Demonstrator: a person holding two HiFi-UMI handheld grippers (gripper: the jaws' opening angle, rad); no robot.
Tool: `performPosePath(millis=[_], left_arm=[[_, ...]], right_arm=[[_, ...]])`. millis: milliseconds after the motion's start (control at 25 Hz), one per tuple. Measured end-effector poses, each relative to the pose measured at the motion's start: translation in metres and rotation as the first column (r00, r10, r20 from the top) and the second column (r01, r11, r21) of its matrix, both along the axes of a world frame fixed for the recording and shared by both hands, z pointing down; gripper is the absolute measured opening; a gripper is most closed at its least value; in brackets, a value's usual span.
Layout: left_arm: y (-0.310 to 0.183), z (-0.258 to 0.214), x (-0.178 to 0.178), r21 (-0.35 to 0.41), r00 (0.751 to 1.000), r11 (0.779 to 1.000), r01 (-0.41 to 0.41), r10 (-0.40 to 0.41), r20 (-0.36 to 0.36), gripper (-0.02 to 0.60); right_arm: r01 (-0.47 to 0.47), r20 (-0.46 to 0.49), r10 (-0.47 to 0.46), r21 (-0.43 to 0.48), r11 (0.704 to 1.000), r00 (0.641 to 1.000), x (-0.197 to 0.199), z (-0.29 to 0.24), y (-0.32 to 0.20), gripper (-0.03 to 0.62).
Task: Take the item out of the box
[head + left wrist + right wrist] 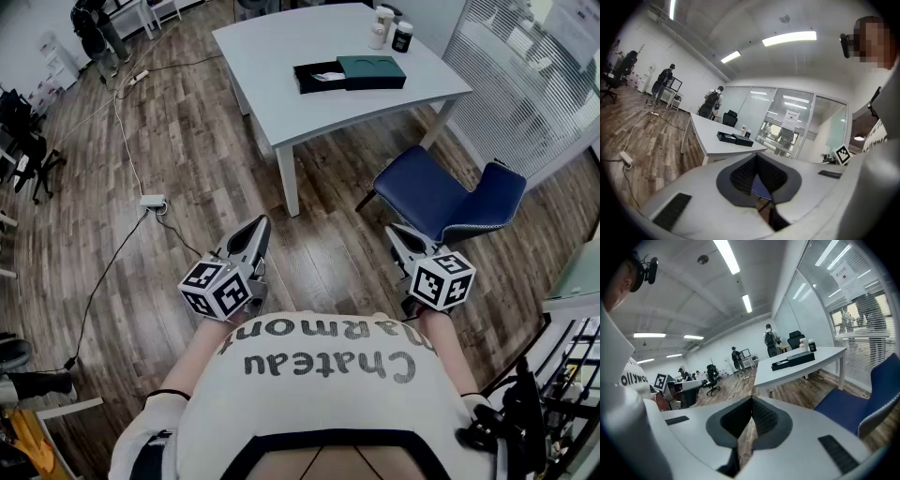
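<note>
Left hand-held gripper (255, 231) clenched and empty: in its own view the jaw tips meet with nothing between them (757, 157). Right hand-held gripper (396, 232) same state, tips together, nothing gripped (751, 400). Both are held low and close to the person's torso over the wooden floor (187, 141), well apart from the tabletop (281, 56). The black box (317, 78) sits open on the tabletop, with a dark green panel (373, 71) touching its right side. The item (328, 79) shows as a pale shape inside the box, too small to identify. Two small containers (392, 28) stand near the tabletop's far edge, behind the box. A blue chair (441, 192) stands on the floor between the tabletop and the right hand-held gripper. A white power strip (152, 201) with its cable lies on the floor to the left. The box also shows in the left gripper view (726, 136) and the right gripper view (792, 360), far from both.
</note>
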State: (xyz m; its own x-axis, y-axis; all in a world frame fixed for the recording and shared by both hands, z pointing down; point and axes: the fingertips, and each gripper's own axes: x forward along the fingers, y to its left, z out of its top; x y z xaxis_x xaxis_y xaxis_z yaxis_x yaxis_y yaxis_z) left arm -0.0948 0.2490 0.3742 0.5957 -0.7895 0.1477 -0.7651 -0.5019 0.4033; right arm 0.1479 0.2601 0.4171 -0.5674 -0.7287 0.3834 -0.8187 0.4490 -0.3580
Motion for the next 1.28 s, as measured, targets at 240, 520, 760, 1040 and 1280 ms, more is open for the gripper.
performPosePath(millis=[240,520,760,1040,1280], left_arm=[[-0.004,0.004,-0.010,-0.006,1.000,1.000,0.024,-0.024,-0.002,-0.009],[-0.005,0.011,-0.021,-0.018,0.999,0.999,0.037,-0.038,-0.027,-0.009],[-0.011,0.008,-0.022,-0.020,0.999,1.000,0.008,-0.009,-0.053,-0.009],[-0.027,0.000,-0.010,-0.013,0.996,0.999,-0.030,0.029,-0.084,-0.009],[-0.049,0.012,-0.008,-0.053,0.996,0.999,-0.006,0.001,-0.094,-0.009]], right_arm=[[-0.020,-0.022,0.020,-0.016,1.000,1.000,-0.004,0.008,-0.005,0.000],[0.004,-0.032,-0.006,-0.042,0.999,0.999,-0.019,0.013,-0.004,0.000],[-0.026,0.013,0.027,-0.035,0.999,1.000,-0.037,0.011,-0.014,0.000],[-0.012,-0.002,0.012,-0.068,0.998,1.000,-0.059,0.016,-0.020,0.002],[-0.018,0.010,0.019,-0.129,0.991,1.000,-0.054,0.031,-0.038,0.002]])
